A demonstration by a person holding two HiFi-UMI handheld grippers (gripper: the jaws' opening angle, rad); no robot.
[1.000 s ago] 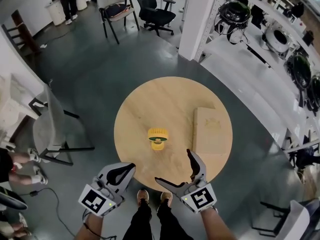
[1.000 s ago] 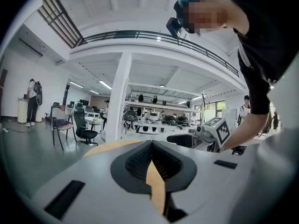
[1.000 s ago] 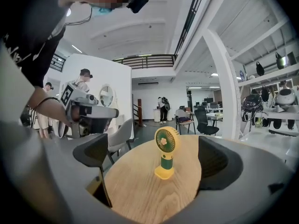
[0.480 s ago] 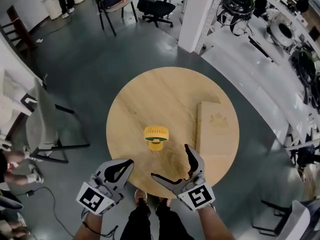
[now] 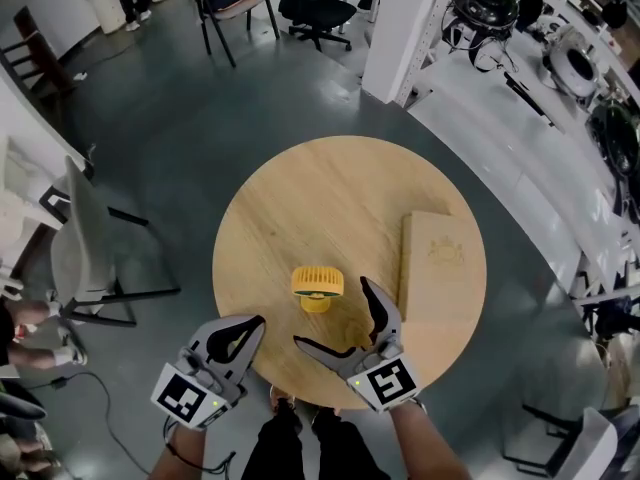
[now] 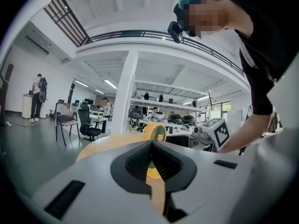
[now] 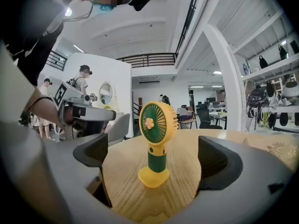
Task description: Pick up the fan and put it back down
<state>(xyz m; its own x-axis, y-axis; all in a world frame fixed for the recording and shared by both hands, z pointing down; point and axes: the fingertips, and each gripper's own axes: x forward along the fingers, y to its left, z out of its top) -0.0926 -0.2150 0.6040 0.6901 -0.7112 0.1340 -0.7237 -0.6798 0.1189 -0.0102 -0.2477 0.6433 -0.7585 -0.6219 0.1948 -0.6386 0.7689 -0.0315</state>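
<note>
A round, pale wooden bench [image 5: 340, 183] stands on a dark grey floor [image 5: 190, 138] in a large open workroom. A white pillar [image 5: 405, 28] rises at 12 o'clock of the bench. White shelving [image 5: 520, 138] loaded with equipment runs from 1 to 3 o'clock. A black office chair [image 5: 315, 3] sits far off at 12 o'clock, and a grey chair [image 5: 85, 258] stands at 9 o'clock. A flat wooden box [image 5: 440, 268] lies on the bench's 3 o'clock side.

A small yellow and green fan [image 5: 317, 286] stands close to the middle of the bench, slightly toward 8 o'clock. It is upright on its yellow base, with its long axis vertical. Its round grille faces about 6 o'clock, toward the person.

The right gripper [image 5: 331, 313] is at 6 o'clock over the bench with its jaws spread wide and holding nothing. The fan stands just ahead of the opening, touched by neither jaw. The left gripper [image 5: 255, 323] hangs at 7 o'clock, off the bench's rim, with its jaws pressed together and nothing between them.
</note>
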